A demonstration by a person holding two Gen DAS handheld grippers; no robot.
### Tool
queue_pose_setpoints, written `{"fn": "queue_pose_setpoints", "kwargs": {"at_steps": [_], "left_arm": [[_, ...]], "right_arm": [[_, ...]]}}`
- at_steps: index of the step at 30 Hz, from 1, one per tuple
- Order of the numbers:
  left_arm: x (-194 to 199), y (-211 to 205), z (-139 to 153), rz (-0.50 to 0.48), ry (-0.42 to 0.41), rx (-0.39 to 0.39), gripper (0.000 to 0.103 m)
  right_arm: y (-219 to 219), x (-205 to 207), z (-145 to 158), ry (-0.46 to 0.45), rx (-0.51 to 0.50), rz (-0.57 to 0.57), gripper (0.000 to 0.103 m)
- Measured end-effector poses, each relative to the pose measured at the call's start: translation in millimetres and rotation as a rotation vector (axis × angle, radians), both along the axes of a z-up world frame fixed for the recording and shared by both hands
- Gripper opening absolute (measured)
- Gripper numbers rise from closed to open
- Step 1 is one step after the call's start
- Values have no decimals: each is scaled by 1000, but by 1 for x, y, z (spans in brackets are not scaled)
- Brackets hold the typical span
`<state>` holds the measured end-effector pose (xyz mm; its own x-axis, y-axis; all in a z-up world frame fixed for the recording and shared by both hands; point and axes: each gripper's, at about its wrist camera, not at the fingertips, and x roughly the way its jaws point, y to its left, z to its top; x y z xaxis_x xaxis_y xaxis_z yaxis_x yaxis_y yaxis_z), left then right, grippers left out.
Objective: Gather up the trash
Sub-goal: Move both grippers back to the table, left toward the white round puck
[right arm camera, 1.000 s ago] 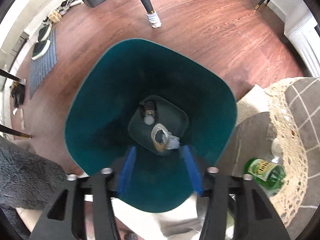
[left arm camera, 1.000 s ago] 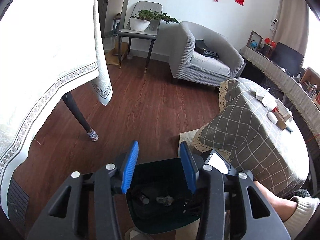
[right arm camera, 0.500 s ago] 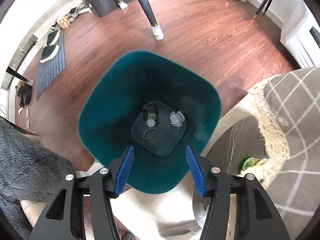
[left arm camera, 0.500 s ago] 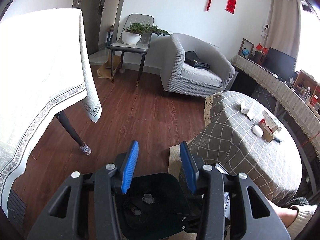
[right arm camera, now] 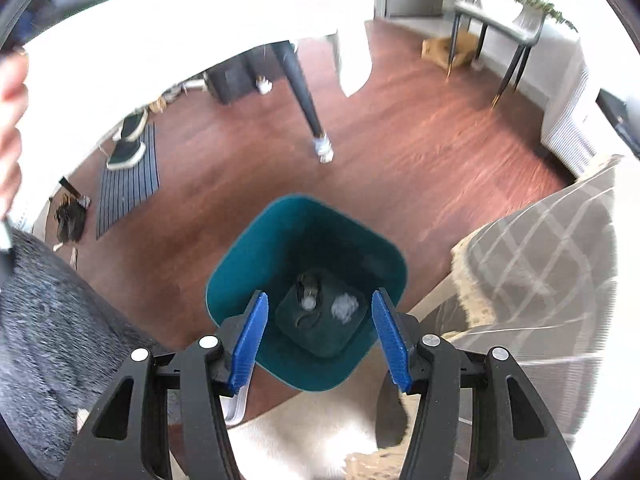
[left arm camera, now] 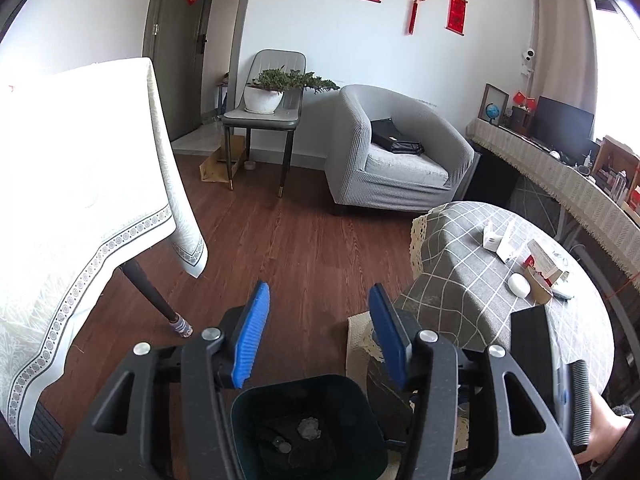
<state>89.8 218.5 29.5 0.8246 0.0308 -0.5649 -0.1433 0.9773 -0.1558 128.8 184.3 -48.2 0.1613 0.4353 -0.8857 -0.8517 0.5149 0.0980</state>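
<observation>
A teal trash bin stands on the wood floor beside the round table. On its bottom lie a crumpled white wad and a small dark piece. My right gripper hangs well above the bin, pointing steeply down, open, with nothing between its blue pads. My left gripper is higher and flatter; the bin sits low between its arms with the wad inside. Its jaws are opening and hold nothing.
A white-clothed table with a dark leg stands left. A round table under checked cloth with small boxes is right. A grey armchair and a chair with a plant are behind. A hand shows at the right view's left edge.
Both grippers have risen away from the bin, which looks smaller now. The crumpled piece seen near the right jaws lies on the bin's bottom. The left jaws stand wider.
</observation>
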Motion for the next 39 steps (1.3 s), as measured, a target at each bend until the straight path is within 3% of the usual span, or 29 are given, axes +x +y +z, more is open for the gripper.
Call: {"fn": "queue_pose_setpoints", "kwargs": {"at_steps": [10,15,32,39], "left_arm": [[31,-40,0,-88,3,-12,63],[43,-75,-2,-163,-12,24,70],[95,-175,-20,-313,9,51,72],[114,-206,-31,-362,54,68,72]], "right_arm": [[-63,19,59,-133,108,-128,52],[-105,32,80,-211,139,-240,52],[-216,49,89,-306,142,-468,52],[-250,52,93,-329,164,-547,65]]}}
